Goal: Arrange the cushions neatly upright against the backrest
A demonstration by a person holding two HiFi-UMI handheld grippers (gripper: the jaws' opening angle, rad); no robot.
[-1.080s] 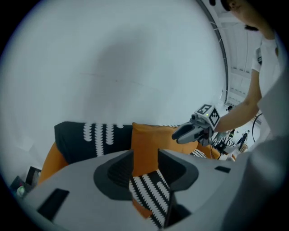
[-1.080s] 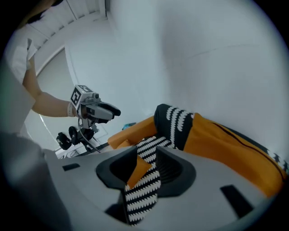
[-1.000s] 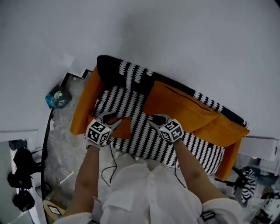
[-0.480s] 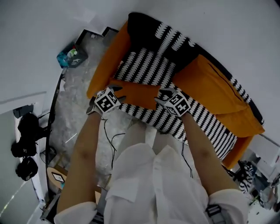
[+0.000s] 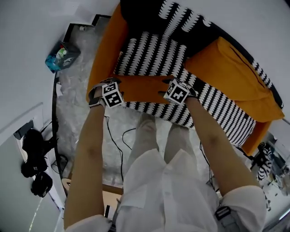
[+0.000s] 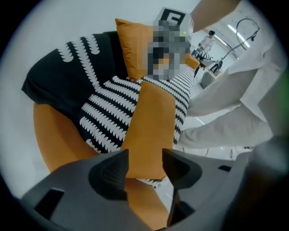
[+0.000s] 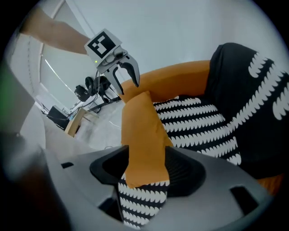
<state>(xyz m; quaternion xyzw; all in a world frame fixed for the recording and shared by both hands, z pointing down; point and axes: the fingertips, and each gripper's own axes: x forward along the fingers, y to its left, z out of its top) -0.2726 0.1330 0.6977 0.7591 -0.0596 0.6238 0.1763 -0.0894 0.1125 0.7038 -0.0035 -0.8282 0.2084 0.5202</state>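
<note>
Cushion (image 5: 142,88), the orange one, has come down and now lies along the front edge of the sofa seat (image 5: 149,54), well apart from the backrest (image 5: 145,13); the left gripper (image 5: 108,85) and right gripper (image 5: 166,87) have just been opening, with its ends loose between wide jaws; it still needs standing up.

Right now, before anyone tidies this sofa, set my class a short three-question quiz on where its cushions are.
1. Where is the small cushion? A: along the seat's front edge. B: upright against the backrest. C: on the floor.
2. True or false: the large cushion leans on the backrest.
3. Fill in: the sofa's arms are ___ in colour.
Key: 1 A; 2 true; 3 orange.
</note>
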